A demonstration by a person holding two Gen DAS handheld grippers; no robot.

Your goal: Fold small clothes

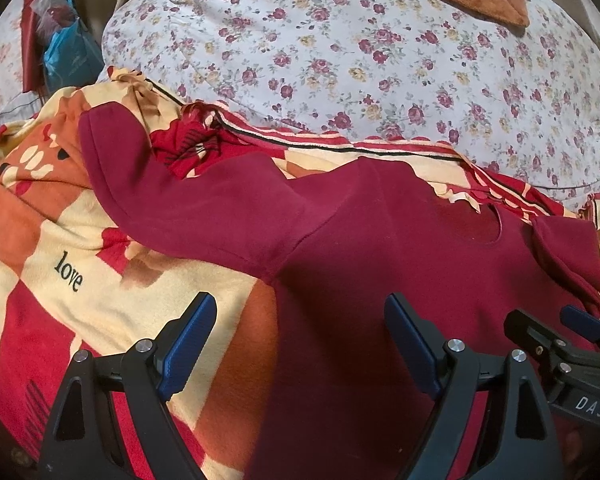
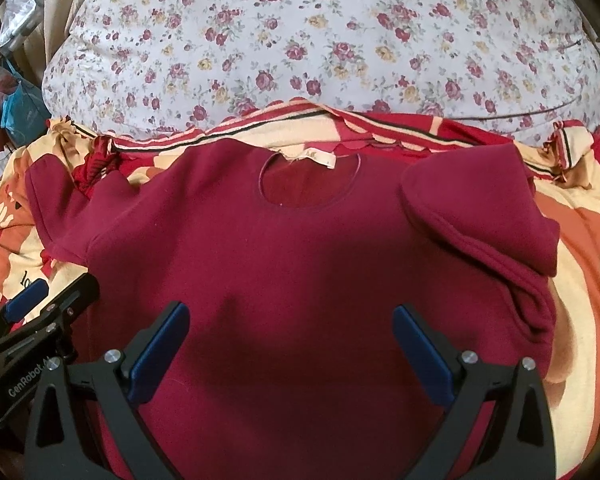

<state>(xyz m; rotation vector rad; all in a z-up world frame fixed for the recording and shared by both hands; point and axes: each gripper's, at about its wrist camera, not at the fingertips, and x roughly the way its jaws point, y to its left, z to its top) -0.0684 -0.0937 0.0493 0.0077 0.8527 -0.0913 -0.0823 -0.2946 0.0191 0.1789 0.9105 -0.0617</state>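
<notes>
lying flat under two spread grippers, a dark red fleece sweater (image 2: 300,256) on a red, orange and cream patterned blanket (image 1: 60,280).
left gripper (image 1: 300,344) released, jaws wide, over the sweater's side seam, its outstretched sleeve (image 1: 172,200) ahead-left; right gripper (image 2: 292,344) released, grasping nothing, above the chest, round neckline (image 2: 310,184) straight ahead, folded-in sleeve (image 2: 480,216) ahead-right; white floral quilt (image 2: 320,40) beyond.

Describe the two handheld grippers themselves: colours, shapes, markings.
Both match: the left gripper and right gripper have matte black, triangular-cutout plastic frames, round silver pivot bolts and flat, ribbed blue finger pads. White lettering reads "DAS" on the right gripper's body and "GenRobot.A" on the left's. No cables, hands or sleeves show.
</notes>
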